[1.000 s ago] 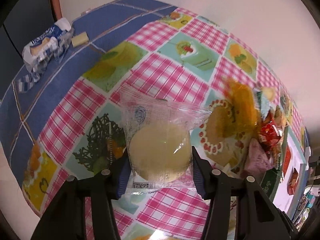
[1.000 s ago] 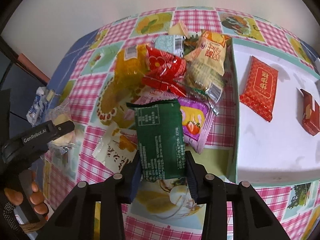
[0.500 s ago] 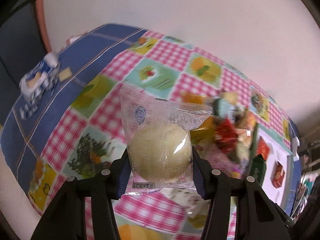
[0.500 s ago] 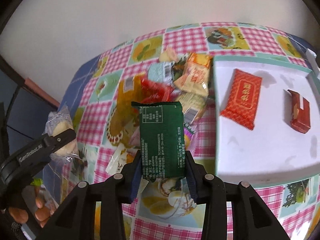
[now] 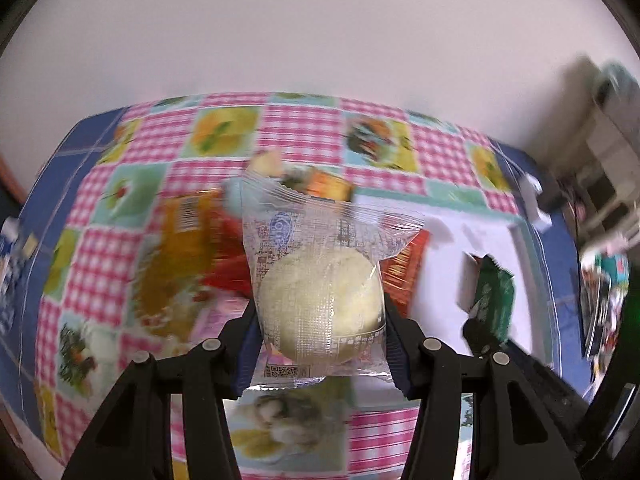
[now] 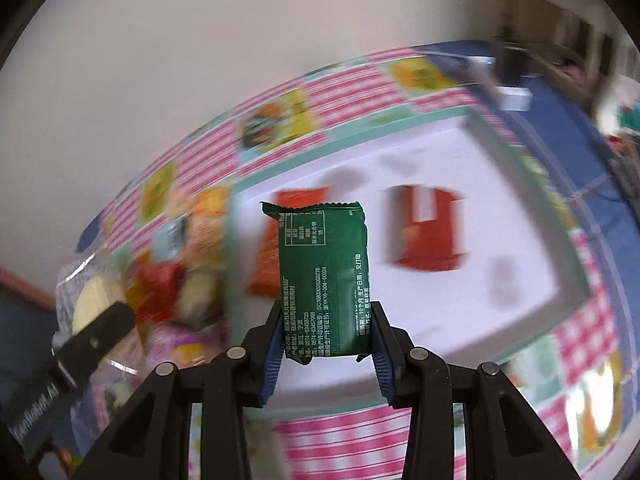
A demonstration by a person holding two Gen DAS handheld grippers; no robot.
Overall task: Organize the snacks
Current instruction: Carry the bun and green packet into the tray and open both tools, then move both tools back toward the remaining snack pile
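Nearest the left wrist camera, the left hand-held gripper is clamped on a clear plastic packet holding a round pale-yellow bun, lifted clear of the worktop with its pink-checked, fruit-patterned cloth. The right hand-held gripper is clamped on the lower part of a dark green foil snack packet, held upright above the near edge of a white rectangular tray. Two red packets lie in that tray. Left of the tray, a blurred heap of mixed snack packets sits on the cloth.
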